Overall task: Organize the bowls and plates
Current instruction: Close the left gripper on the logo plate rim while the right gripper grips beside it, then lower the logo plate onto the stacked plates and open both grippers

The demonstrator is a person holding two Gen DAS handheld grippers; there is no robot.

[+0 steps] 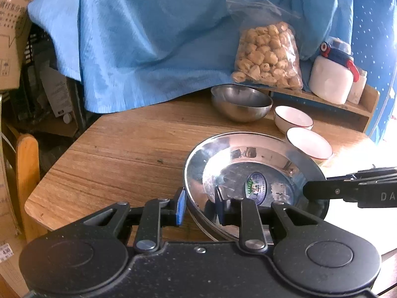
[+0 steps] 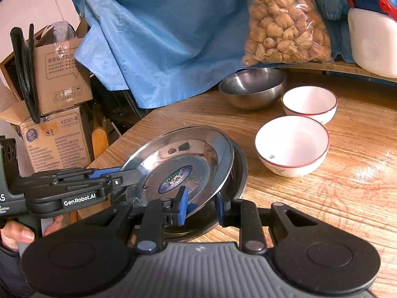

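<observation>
A shiny steel plate [image 1: 248, 164] with an oval sticker sits tilted on a darker second plate [image 2: 239, 166] on the wooden table [image 1: 111, 161]. My left gripper [image 1: 200, 207] straddles the plate's left rim with its blue pads against it. In the right wrist view the left gripper [image 2: 137, 173] comes in from the left, on the raised edge. My right gripper [image 2: 201, 207] is shut across the near rim, and the left wrist view shows the right gripper [image 1: 306, 190] on the plate's right side. Behind stand a steel bowl [image 1: 242, 104] and two white red-rimmed bowls [image 2: 309, 103] [image 2: 291, 144].
A bag of snacks [image 1: 268, 54] and a white jug [image 1: 331, 79] stand on a low shelf at the back. Blue cloth [image 1: 148, 44] hangs down to the table's far edge. Cardboard boxes [image 2: 57, 79] and a wooden chair back [image 1: 27, 173] stand off the table's left side.
</observation>
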